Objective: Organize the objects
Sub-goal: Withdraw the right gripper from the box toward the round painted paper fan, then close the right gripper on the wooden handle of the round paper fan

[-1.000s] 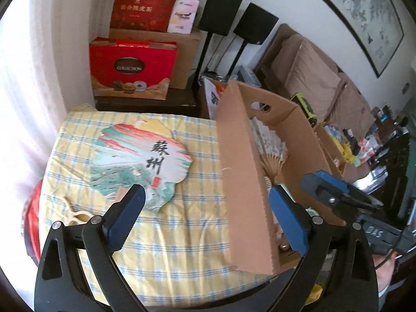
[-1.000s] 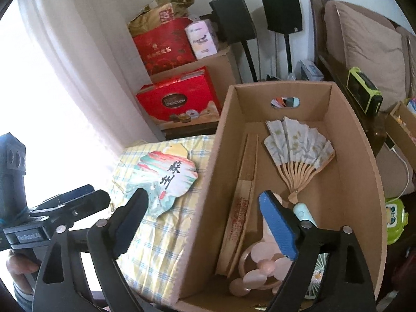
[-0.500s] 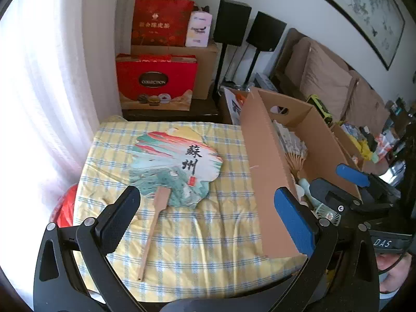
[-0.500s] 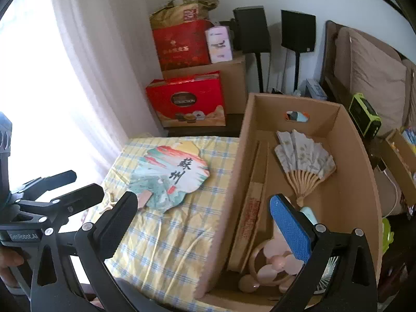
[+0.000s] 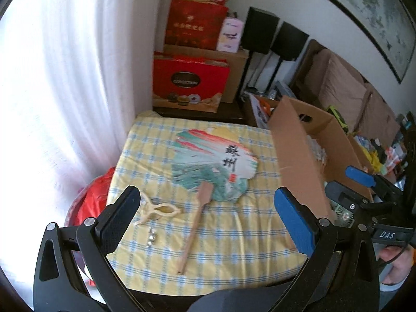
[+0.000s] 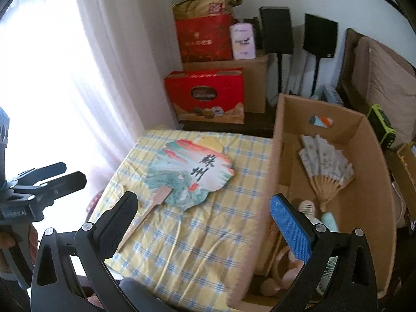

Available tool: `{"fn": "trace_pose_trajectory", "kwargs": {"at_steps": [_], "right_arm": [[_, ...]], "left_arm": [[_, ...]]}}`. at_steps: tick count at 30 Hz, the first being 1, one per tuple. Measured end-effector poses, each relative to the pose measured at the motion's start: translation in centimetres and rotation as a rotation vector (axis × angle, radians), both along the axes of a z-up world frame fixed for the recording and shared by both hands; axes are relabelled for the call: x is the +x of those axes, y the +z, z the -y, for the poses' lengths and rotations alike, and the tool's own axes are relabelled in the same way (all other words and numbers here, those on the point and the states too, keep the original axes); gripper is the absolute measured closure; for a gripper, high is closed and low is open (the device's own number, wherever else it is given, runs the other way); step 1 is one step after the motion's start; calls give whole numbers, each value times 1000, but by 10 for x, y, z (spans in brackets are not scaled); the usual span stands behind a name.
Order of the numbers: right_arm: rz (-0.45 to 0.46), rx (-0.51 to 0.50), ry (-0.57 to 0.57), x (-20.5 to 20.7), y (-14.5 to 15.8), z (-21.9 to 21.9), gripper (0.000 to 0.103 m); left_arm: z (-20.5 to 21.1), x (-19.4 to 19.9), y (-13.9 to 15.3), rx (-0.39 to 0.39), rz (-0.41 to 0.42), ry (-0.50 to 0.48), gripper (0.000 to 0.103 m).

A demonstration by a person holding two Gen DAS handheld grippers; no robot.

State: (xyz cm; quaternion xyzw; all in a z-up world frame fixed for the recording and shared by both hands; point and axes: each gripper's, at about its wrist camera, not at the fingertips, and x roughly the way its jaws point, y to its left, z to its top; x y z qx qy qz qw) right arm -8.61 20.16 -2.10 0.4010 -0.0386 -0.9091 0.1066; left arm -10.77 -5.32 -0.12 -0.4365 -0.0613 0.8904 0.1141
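A painted paddle fan with a wooden handle lies flat on the yellow checked cloth. Beside the handle lies a cream cord tassel with small metal bits. My left gripper hovers open above the near end of the handle, nothing between its fingers. My right gripper is open too, over the cloth and the cardboard box wall. The box holds a folding fan, small pink handheld fans and other items.
Red gift boxes and a carton stand behind the table. Two black speakers and a sofa with cushions are at the right. A white curtain hangs at the left; a red bag sits beside the table.
Both grippers have drawn back and swung left, away from the box. The whole paddle fan, its handle and the tassel have come into the left wrist view. The left jaws opened a little wider.
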Motion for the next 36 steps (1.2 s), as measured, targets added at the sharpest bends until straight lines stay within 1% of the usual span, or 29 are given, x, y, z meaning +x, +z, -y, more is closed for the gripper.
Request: {"fn": "trace_pose_trajectory", "kwargs": {"at_steps": [3,6,10,14,16,20,22,23,25,27,28,29,30,32,34,35,36], "right_arm": [[16,-26,18,-4,-9,11,0],[33,-30,38,-7,-19,23,0],[54,-26,62,-10,-33,39,0],[81,-42,71,-15,-48,48,0],[97,-53,71,-16,-56,51,0],[130,-56,82,-20,-74,62,1],[155,-64,91,-23,-84,67,4],[170,-68,94,-25,-88,70,6],[194,-69,91,-29,-94,73,10],[210,-82,90,-32,-98,73,16],[226,-100,90,-34,-102,74,18],[241,-116,90,-36,-105,74,22],[250,-126,90,-38,-108,75,27],[279,-155,91,-42,-116,76,33],[306,-188,95,-44,-123,76,40],[319,-204,101,-46,-127,77,46],[327,-211,103,-46,-130,79,48]], "left_arm": [[15,-1,-15,-6,23,14,0],[22,3,-36,-18,48,9,0],[28,10,-75,-41,99,8,0],[29,17,-106,-53,138,-5,1],[30,21,-118,-50,149,-8,1],[36,27,-133,-50,144,6,2],[39,28,-139,-36,140,12,3],[40,27,-141,-23,142,9,7],[40,27,-147,5,149,5,9],[37,25,-151,7,145,-1,17],[34,25,-153,-3,142,-8,19],[31,24,-154,-15,141,-17,24],[27,23,-157,-29,145,-31,32],[21,22,-162,-51,156,-50,40],[16,22,-165,-55,161,-68,41],[15,23,-165,-49,163,-74,41],[14,23,-165,-45,160,-77,41]]}}
